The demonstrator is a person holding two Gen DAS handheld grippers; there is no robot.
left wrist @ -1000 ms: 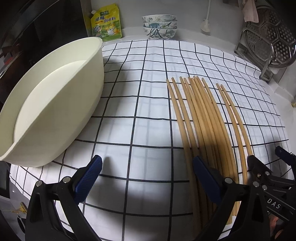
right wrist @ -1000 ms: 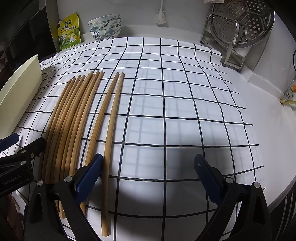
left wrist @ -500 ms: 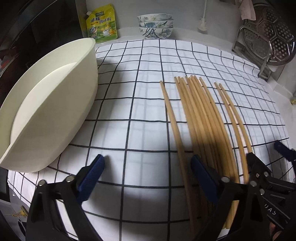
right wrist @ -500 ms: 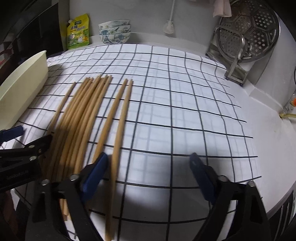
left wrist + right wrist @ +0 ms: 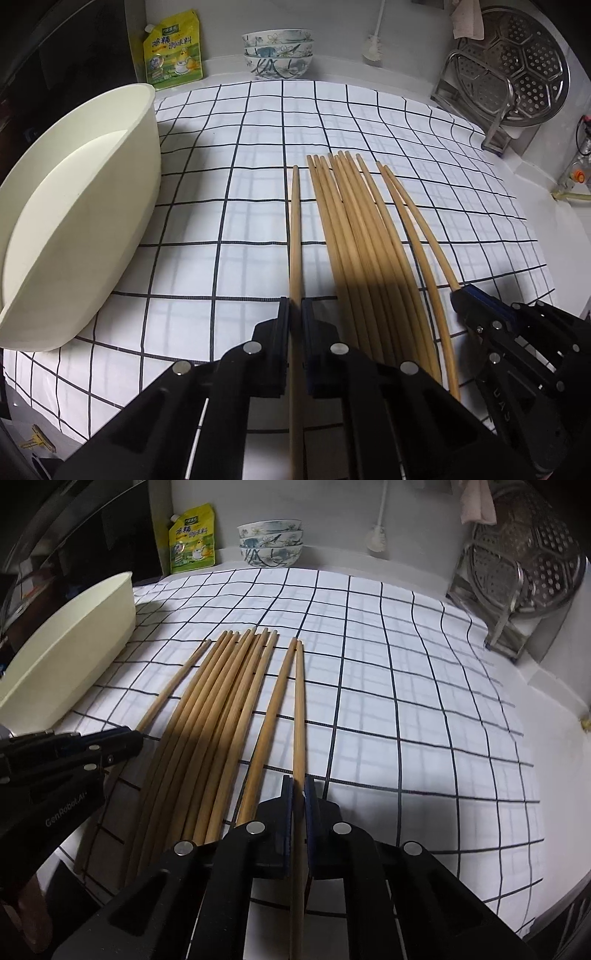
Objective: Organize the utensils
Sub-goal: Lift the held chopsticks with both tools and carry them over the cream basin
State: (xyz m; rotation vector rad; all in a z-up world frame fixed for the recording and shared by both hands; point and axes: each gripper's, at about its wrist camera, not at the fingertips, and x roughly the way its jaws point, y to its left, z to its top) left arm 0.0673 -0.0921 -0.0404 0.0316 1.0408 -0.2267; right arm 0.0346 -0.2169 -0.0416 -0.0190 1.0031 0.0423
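Several long wooden chopsticks [image 5: 354,229] lie side by side on the checked cloth [image 5: 229,147]; they also show in the right wrist view [image 5: 218,716]. My left gripper [image 5: 295,314] is shut on the leftmost chopstick [image 5: 294,229], which stands apart from the bundle. My right gripper [image 5: 298,790] is shut on the rightmost chopstick [image 5: 299,709]. The right gripper also shows in the left wrist view [image 5: 476,299], and the left gripper shows in the right wrist view [image 5: 122,742].
A cream oval tub [image 5: 74,221] stands at the left. A yellow-green pouch [image 5: 173,51] and stacked patterned bowls [image 5: 277,51] sit at the back. A steel steamer plate on a rack [image 5: 509,70] stands at the back right. The cloth's right edge [image 5: 517,812] meets white counter.
Both grippers have gone from open to shut, each on one chopstick. The leftmost chopstick has shifted left, away from the bundle.
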